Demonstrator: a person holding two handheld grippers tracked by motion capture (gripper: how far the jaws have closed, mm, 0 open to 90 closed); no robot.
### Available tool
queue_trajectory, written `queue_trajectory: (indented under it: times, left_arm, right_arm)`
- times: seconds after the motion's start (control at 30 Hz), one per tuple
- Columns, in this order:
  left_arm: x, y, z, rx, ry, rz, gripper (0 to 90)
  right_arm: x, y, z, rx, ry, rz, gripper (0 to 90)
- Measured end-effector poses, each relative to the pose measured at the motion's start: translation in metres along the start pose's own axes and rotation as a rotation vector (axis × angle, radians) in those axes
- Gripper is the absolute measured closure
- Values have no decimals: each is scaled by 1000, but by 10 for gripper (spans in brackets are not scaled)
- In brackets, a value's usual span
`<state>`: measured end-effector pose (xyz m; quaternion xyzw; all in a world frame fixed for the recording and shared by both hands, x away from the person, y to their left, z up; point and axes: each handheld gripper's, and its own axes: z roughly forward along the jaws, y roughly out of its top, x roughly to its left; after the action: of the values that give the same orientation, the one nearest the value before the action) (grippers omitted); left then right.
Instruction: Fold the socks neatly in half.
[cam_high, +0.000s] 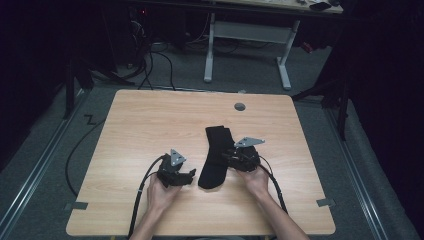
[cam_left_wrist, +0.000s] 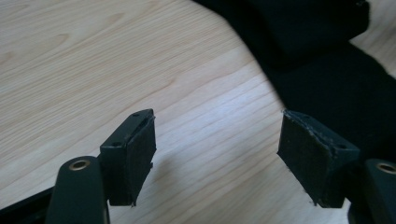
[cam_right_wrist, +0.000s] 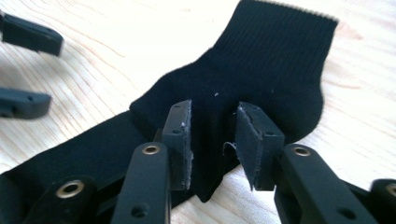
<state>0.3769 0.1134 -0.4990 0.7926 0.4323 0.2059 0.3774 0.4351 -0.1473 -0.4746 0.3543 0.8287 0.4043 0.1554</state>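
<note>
A: How far along is it?

B: Looks near the end – the socks (cam_high: 216, 156) lie one on the other on the table (cam_high: 150, 120), just right of the middle near the front edge. The right gripper (cam_right_wrist: 214, 142) stands part open at the heel; a fold of cloth rises between the pads (cam_right_wrist: 182, 140), whether pinched I can't tell.

A: And the left?

B: The left gripper (cam_left_wrist: 217, 156) is wide and empty, over bare wood beside the foot.

A: Which way does the pair run?

B: Long axis front to back, a touch slanted – cuff far from the person, toe toward them. What's left, I'd say, is pulling clear
</note>
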Motion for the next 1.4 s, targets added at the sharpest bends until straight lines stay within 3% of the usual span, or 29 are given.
queue_trajectory:
  times: [0.13,0.23,0.3,0.43,0.6,0.7,0.73,0.8,0.87,1.17,1.4]
  left_arm:
    - [-6,1,6,13,-13,1,283]
    - [-11,1,9,17,-15,6,283]
    - [-12,2,10,16,-14,11,283]
    - [-15,2,13,27,-2,27,278]
    - [-16,2,16,33,-1,32,274]
    - [-17,3,17,30,2,32,274]
    - [-18,4,18,30,7,38,274]
    - [-19,4,18,30,9,44,274]
    - [-19,4,18,29,10,44,274]
    - [-22,3,18,28,23,62,273]
    - [-22,2,18,22,5,54,273]
  right_arm:
    - [9,1,-8,-16,-7,-63,662]
    - [21,-1,-8,0,-2,-135,702]
    - [24,-4,-2,27,0,-155,704]
    - [21,-8,13,54,-5,-131,661]
    - [20,-11,25,90,-7,-135,638]
    - [20,-11,26,89,-16,-141,684]
    - [21,-10,26,95,-29,-165,772]
    - [20,-9,25,97,-23,-165,848]
    - [19,-9,25,98,-18,-160,863]
    - [17,3,0,36,55,-115,876]
    - [15,18,-21,18,113,-80,875]
